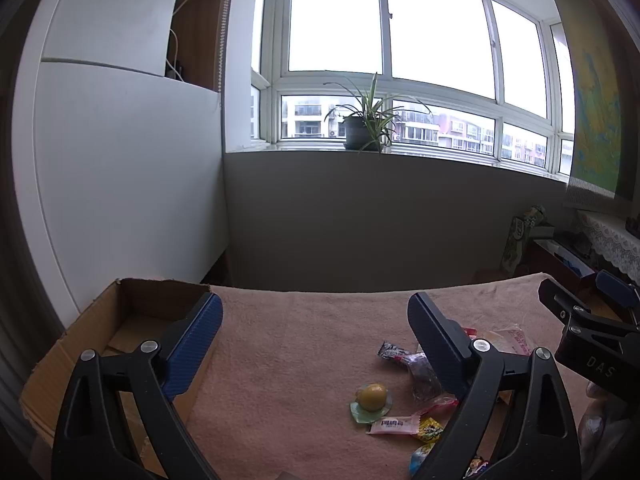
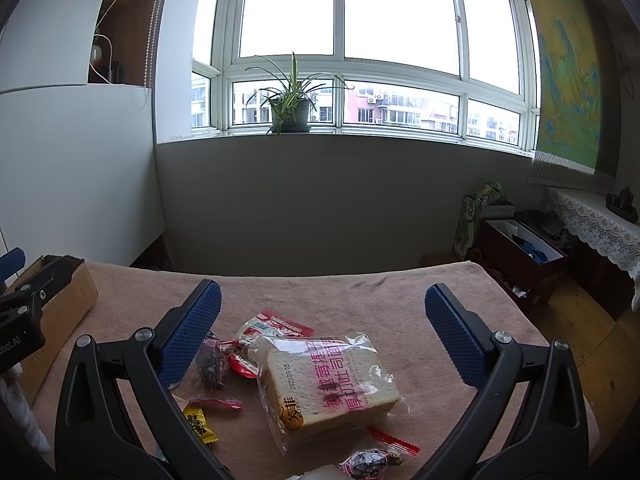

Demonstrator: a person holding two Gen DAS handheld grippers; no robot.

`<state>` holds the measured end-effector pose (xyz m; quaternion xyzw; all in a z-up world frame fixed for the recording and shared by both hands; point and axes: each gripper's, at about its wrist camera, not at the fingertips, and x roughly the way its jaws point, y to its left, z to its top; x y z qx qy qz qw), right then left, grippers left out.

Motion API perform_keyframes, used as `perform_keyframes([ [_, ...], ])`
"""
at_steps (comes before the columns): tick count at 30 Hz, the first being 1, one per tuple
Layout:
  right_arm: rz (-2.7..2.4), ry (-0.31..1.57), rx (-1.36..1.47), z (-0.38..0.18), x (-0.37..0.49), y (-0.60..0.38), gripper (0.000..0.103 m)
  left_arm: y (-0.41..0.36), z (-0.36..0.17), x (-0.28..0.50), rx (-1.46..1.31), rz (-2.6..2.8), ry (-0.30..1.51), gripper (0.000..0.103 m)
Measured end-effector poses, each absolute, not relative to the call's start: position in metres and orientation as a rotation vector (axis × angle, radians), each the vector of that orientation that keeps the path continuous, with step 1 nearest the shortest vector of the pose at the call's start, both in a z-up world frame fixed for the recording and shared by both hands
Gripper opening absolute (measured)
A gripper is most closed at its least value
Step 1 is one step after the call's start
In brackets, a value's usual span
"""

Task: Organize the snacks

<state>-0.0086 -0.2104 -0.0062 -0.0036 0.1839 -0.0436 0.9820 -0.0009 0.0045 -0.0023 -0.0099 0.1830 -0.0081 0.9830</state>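
Note:
Several wrapped snacks lie on a pink towel-covered table (image 1: 300, 340). In the left wrist view I see a yellow jelly cup (image 1: 372, 398), a pink candy wrapper (image 1: 390, 426) and a dark packet (image 1: 422, 372). My left gripper (image 1: 316, 320) is open and empty, above the table beside an open cardboard box (image 1: 120, 332). In the right wrist view a bagged toast slice (image 2: 332, 388) lies between my fingers, with a red packet (image 2: 272, 326), a dark packet (image 2: 212, 364) and a yellow candy (image 2: 200, 428) nearby. My right gripper (image 2: 322, 320) is open and empty above them.
The box stands at the table's left edge; it also shows in the right wrist view (image 2: 64, 304). A potted plant (image 1: 360, 128) sits on the windowsill behind. A dark storage box (image 2: 520, 256) and a lace-covered shelf (image 2: 592, 224) stand to the right of the table.

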Motion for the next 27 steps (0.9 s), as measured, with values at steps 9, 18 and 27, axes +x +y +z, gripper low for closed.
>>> perform_keyframes([
  [9, -0.088, 0.372, -0.007, -0.0059, -0.0084, -0.2103, 0.103, 0.0045, -0.0019, -0.0024, -0.017, -0.022, 0.365, 0.093],
  [18, -0.089, 0.372, -0.008, -0.0066, -0.0087, -0.2114, 0.103, 0.0036, -0.0025, -0.0033, -0.015, -0.025, 0.366, 0.092],
  [27, -0.089, 0.373, -0.010, -0.0087, -0.0089, -0.2129, 0.103, 0.0029, -0.0028, -0.0048, -0.016, -0.028, 0.366, 0.091],
])
